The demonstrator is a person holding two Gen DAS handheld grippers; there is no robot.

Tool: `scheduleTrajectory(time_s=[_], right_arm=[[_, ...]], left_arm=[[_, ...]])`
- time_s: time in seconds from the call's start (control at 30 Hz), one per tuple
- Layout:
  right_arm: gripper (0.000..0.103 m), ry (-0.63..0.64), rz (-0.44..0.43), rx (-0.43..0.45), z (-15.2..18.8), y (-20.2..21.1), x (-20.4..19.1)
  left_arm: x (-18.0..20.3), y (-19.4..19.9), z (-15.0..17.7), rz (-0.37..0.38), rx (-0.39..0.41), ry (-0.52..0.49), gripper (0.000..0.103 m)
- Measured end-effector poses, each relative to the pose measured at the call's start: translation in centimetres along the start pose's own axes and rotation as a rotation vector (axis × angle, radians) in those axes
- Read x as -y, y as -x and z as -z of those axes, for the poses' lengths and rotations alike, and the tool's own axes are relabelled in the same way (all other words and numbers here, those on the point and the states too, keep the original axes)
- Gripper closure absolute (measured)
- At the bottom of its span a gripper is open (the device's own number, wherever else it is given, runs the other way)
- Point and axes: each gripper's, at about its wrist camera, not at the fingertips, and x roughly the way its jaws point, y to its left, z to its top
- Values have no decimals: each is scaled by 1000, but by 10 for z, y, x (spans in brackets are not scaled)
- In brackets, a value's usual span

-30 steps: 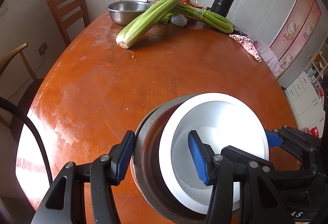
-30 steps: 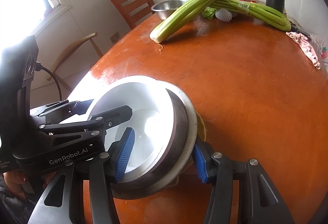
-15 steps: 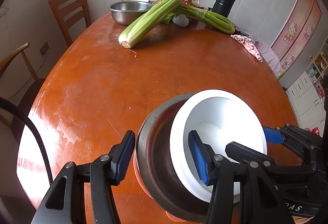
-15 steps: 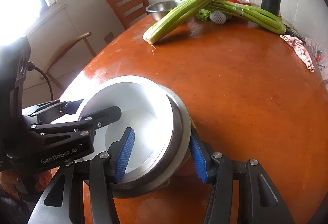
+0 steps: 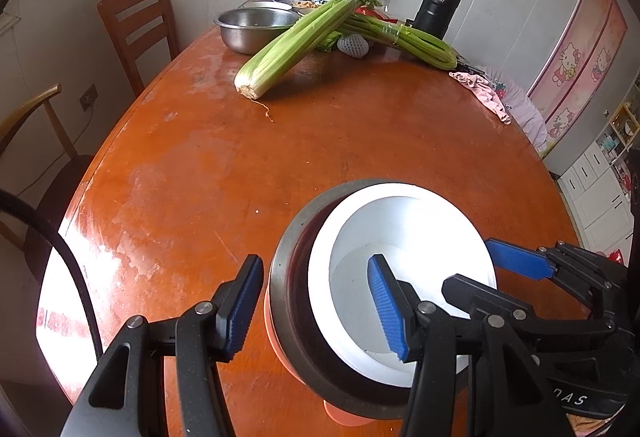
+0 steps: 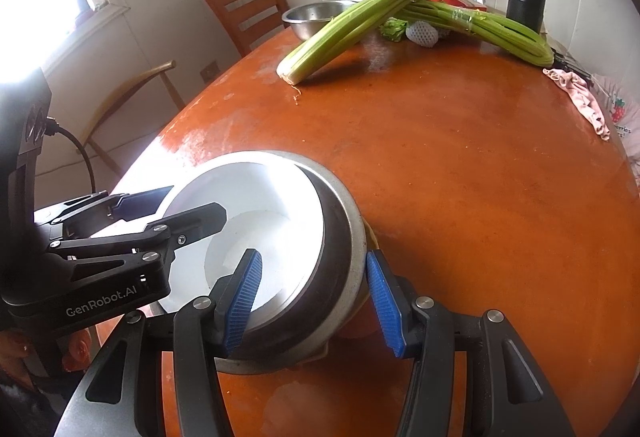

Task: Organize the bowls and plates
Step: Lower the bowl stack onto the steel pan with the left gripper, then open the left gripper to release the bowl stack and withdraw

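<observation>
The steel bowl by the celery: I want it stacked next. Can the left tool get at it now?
Probably not yet: the left tool straddles the stack's rim. The table towards the steel bowl is bare.

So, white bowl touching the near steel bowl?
Touching. Right wrist view shows the white bowl nested in the steel bowl, leaning on its rim.

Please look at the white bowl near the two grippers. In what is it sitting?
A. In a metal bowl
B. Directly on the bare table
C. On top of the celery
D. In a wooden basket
A: the white bowl is nested inside a grey metal bowl, whose rim rings it in both wrist views.
</observation>
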Motion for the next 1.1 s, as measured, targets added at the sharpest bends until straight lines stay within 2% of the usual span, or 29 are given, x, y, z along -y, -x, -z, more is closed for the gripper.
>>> scheduleTrajectory(time_s=[0.57, 0.8, 1.0, 1.1], right_arm=[[47, 13, 19, 35, 2, 15, -9], [47, 23, 45, 65, 8, 29, -14], [47, 31, 71, 115, 23, 52, -18], [44, 34, 102, 148, 35, 63, -20]], left_arm=[[-1, 19, 3, -23, 30, 3, 45], [5, 38, 9, -53, 73, -13, 43], [18, 59, 25, -92, 116, -33, 41], [24, 66, 40, -88, 118, -32, 41]])
